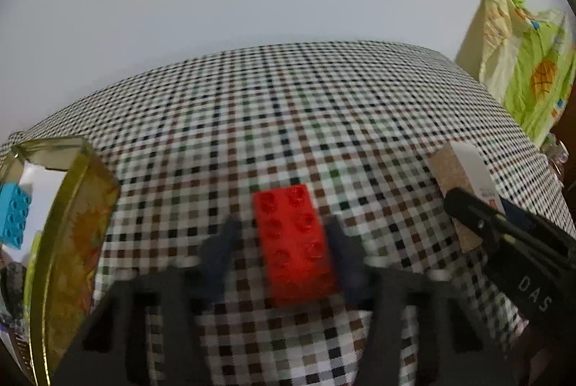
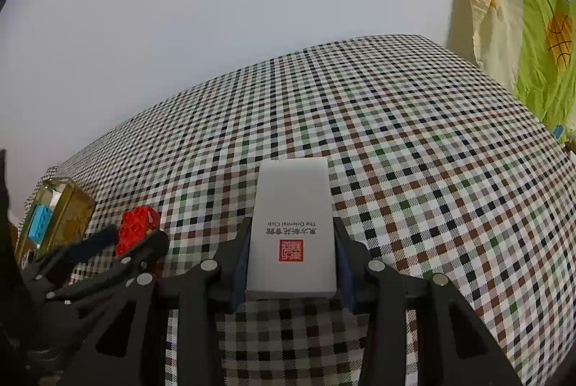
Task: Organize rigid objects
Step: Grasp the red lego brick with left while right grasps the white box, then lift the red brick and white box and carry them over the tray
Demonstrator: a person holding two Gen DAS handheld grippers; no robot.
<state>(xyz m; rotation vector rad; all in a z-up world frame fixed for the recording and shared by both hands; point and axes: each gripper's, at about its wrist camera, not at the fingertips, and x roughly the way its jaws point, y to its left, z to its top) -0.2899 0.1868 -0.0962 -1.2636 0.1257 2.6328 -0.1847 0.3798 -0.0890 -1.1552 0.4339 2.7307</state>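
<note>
My left gripper (image 1: pixel 284 238) straddles the red brick (image 1: pixel 295 242). One finger lies against its right flank; a strip of cloth shows between the other finger and the brick, so the jaws stand spread around it rather than pinching. The view is blurred, and I cannot tell whether the brick rests on the checked tablecloth (image 1: pixel 288 105) or is lifted.

My right gripper (image 2: pixel 292 249) is pressed onto the white box (image 2: pixel 293 227), pads on both long sides, printed face up.

Both items sit over the near part of the table, the brick left of the box. The yellow tin (image 1: pixel 72 235) stands at the near left edge, with a blue brick (image 1: pixel 14 220) already inside.

Judgement: the step in hand is seating the left grip before carrying the brick to the tin.
- Centre the jaws on the brick's long sides and close squarely; an off-centre pinch on smooth plastic may twist it.
- Lift clear of the tin wall before moving across.
- Keep the right tool still; the two tools are near one another.
</note>
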